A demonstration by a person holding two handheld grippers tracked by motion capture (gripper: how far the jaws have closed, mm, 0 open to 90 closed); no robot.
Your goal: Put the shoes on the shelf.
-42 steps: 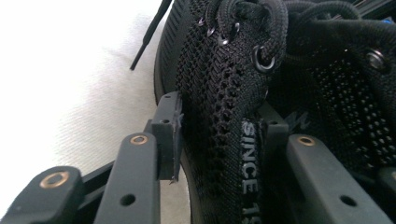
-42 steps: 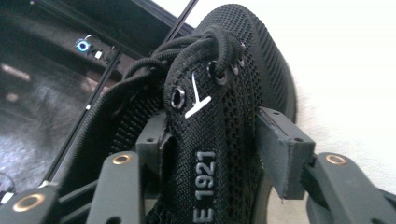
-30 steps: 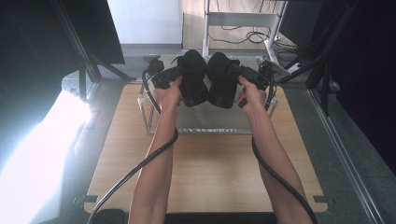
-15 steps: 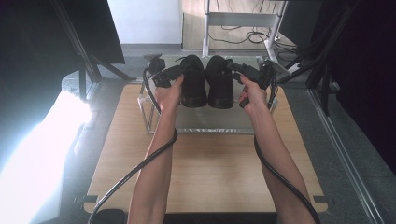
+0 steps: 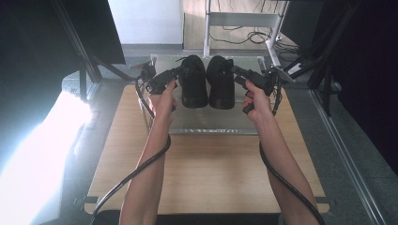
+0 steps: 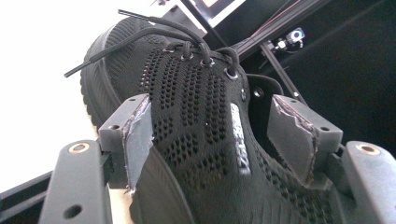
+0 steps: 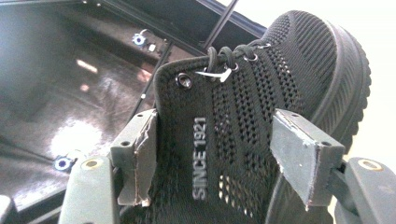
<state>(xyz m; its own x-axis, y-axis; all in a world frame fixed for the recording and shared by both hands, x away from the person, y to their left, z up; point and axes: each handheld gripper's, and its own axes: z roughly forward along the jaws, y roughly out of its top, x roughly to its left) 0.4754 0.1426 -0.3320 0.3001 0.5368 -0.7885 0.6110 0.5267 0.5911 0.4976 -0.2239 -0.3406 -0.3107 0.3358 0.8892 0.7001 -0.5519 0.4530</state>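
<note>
While both forearms reach up from the bottom of the high view, we see two black shoes side by side on a metal tray (image 5: 206,123) at the far end of the wooden bench (image 5: 206,173), in the upper middle of the frame. Our left gripper (image 5: 177,71) sits at the outer side of the left shoe (image 5: 194,82), and the right gripper (image 5: 235,72) at the outer side of the right shoe (image 5: 220,83).

From the left gripper view, the left shoe (image 6: 196,116) lies between the jaws; they have just been opening, and the right-hand pad stands clear of the knit, so we read them as apart. Laces (image 6: 154,30) trail toward the upper left.

From the right gripper view, the right shoe (image 7: 243,140), printed "SINCE 1921", runs between the jaws. Both pads sit by the fabric, yet we cannot tell whether they press it.
</note>
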